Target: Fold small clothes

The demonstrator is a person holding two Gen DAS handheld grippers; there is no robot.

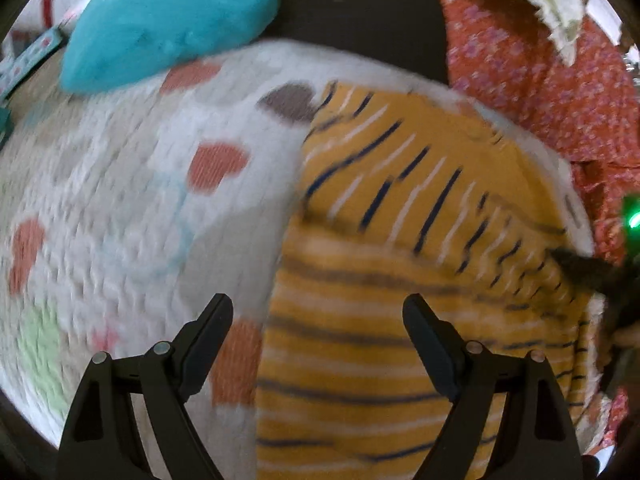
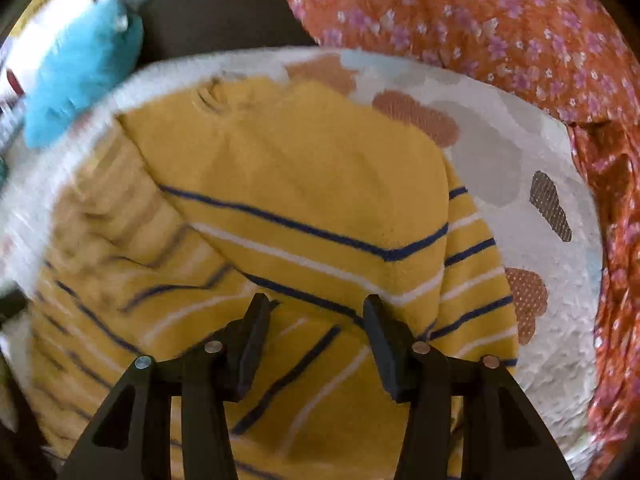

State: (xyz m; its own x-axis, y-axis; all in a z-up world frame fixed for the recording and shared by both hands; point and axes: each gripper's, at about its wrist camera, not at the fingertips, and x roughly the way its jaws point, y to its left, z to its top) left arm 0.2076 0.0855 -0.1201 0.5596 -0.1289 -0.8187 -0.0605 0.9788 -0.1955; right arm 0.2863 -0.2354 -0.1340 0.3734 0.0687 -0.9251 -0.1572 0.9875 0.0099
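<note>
A small yellow knit garment (image 1: 400,240) with dark blue and white stripes lies on a white quilted mat (image 1: 120,200) with orange and grey patches. It is partly folded, one flap laid over the rest (image 2: 320,168). My left gripper (image 1: 318,312) is open and empty, above the garment's left edge. My right gripper (image 2: 316,312) is open and empty, just above the garment's middle. The tip of the other gripper (image 1: 584,268) shows at the garment's right edge in the left wrist view.
A turquoise fluffy item (image 1: 168,20) lies at the mat's far left corner and also shows in the right wrist view (image 2: 80,76). Orange floral cloth (image 2: 500,32) borders the mat on the right and far side. A dark gap (image 1: 360,4) lies beyond the mat.
</note>
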